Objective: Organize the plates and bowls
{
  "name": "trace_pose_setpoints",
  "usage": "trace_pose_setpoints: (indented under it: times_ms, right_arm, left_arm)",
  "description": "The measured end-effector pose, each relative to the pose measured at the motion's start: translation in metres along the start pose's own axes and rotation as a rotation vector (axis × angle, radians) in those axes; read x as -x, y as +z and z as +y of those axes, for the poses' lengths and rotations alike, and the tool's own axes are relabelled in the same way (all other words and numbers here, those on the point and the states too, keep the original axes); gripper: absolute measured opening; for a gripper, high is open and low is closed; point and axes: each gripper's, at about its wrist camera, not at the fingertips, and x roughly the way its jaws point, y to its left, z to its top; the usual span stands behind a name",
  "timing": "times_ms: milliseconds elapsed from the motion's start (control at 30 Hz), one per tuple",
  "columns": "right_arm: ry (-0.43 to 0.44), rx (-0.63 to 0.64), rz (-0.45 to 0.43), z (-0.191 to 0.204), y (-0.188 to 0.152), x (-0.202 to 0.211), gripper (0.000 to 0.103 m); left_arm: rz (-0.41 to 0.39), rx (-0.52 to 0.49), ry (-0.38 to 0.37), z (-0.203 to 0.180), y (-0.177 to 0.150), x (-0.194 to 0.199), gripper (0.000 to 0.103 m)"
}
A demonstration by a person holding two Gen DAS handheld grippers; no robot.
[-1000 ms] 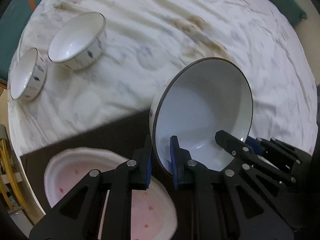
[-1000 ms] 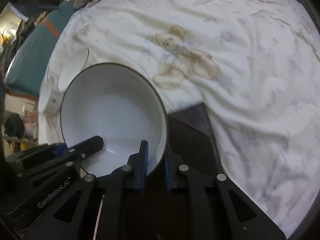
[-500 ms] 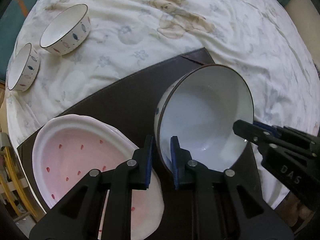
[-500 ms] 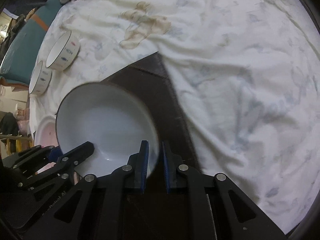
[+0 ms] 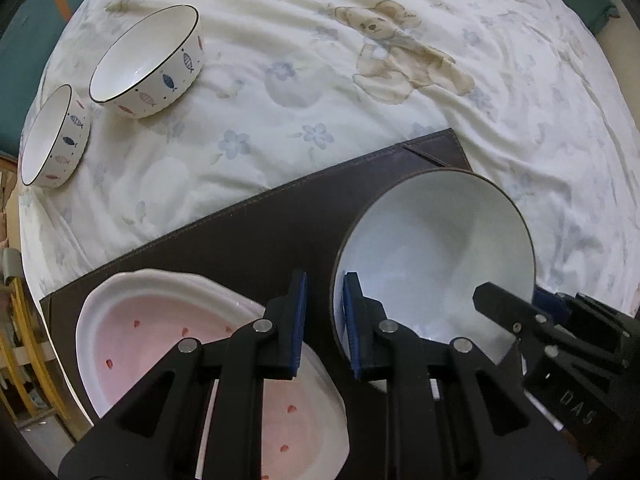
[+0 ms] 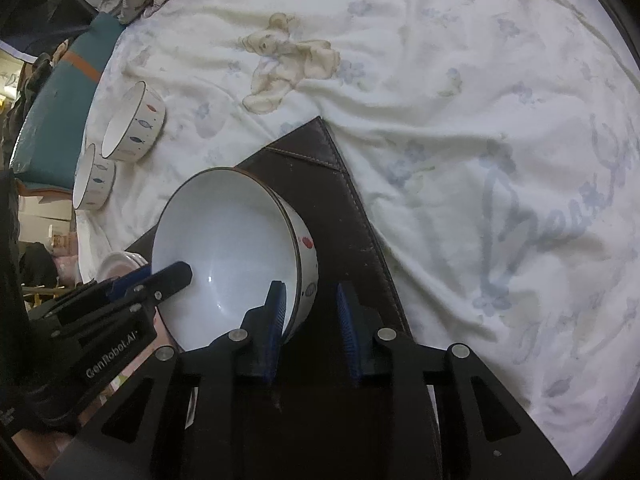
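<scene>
A large white bowl (image 5: 436, 248) with a dark rim sits on the dark brown mat (image 5: 256, 236); it also shows in the right wrist view (image 6: 228, 248). My left gripper (image 5: 324, 320) straddles its left rim, jaws a little apart. My right gripper (image 6: 310, 320) is open, one finger inside the bowl, one outside its right wall. A pink plate stack (image 5: 192, 356) with red specks lies on the mat to the left. Two fish-patterned bowls, a bigger one (image 5: 148, 60) and a smaller one (image 5: 54, 134), stand on the bedsheet at far left.
The white bedsheet (image 5: 360, 60) with a bear print covers the surface around the mat. A teal cushion (image 6: 56, 100) lies along the far left edge. The mat's far corner (image 6: 320, 128) points toward the bear print.
The big bowl came down onto the mat and tilted more upright. My right gripper's jaws opened off its rim. My left gripper's jaws widened slightly.
</scene>
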Motion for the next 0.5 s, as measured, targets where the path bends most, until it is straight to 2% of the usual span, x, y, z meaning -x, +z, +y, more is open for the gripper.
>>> trace_pose_setpoints:
  times_ms: [300,400,433,500]
  right_arm:
    - [0.005,0.001,0.037,0.001,0.004,-0.02,0.03]
    - [0.02,0.003,0.044,0.0,0.007,-0.023,0.03]
    - [0.026,0.006,0.047,-0.001,0.008,-0.024,0.026]
    - [0.037,0.016,0.044,0.0,0.008,-0.025,0.022]
  left_arm:
    - [0.008,0.001,-0.043,0.003,0.017,-0.017,0.016]
    - [0.006,-0.023,-0.058,0.004,0.016,-0.021,0.01]
    - [0.006,-0.038,-0.062,0.003,0.016,-0.021,0.007]
    - [0.006,-0.056,-0.04,-0.001,0.016,-0.02,0.007]
